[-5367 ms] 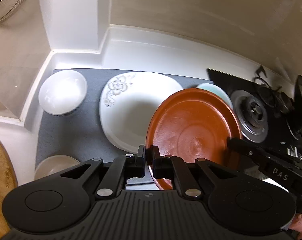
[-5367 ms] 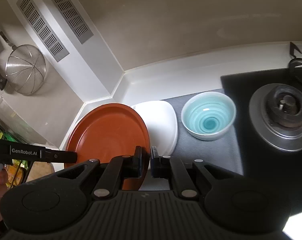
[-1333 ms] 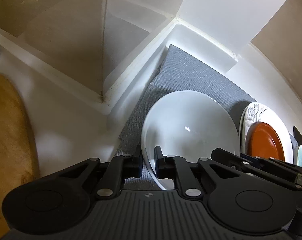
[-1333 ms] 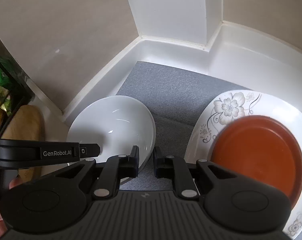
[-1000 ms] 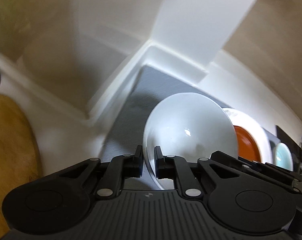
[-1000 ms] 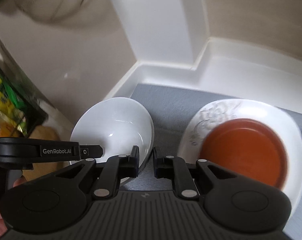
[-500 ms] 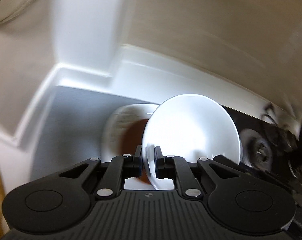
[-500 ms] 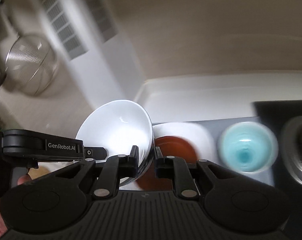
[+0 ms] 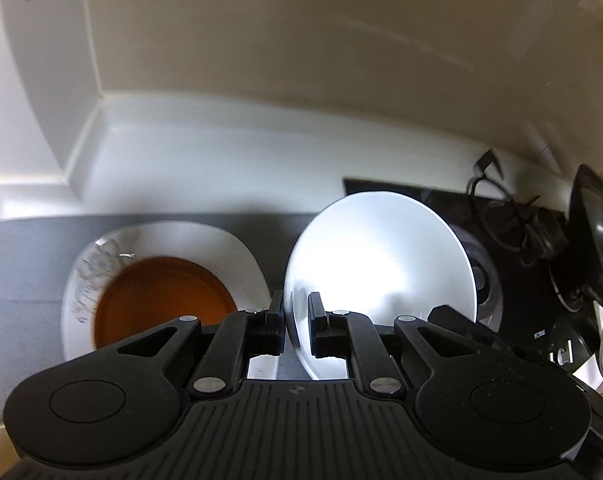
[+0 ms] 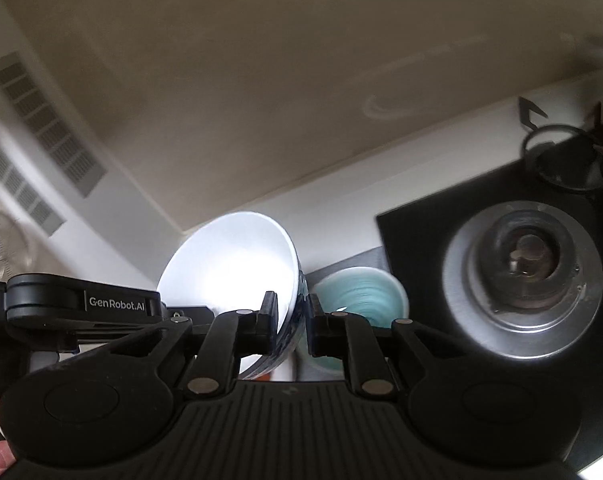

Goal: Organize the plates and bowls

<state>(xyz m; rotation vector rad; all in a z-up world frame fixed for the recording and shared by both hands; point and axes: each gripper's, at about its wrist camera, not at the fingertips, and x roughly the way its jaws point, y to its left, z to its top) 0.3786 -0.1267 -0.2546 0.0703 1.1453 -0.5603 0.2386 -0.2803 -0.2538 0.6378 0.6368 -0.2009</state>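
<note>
Both grippers hold one white bowl by opposite rims, lifted above the counter. My left gripper is shut on its left rim; my right gripper is shut on its right rim, where the bowl shows a blue-patterned outside. A brown plate lies on a white flowered plate on the grey mat, left of the bowl. A light blue bowl stands on the mat just right of and below the held bowl.
A black gas hob with a steel burner lies to the right. A dark pan stands at the far right. White backsplash and wall close the back.
The white bowl has been lifted from the mat's left corner and carried right, past the stacked plates, to above the blue bowl beside the hob. Both grippers stay shut on it.
</note>
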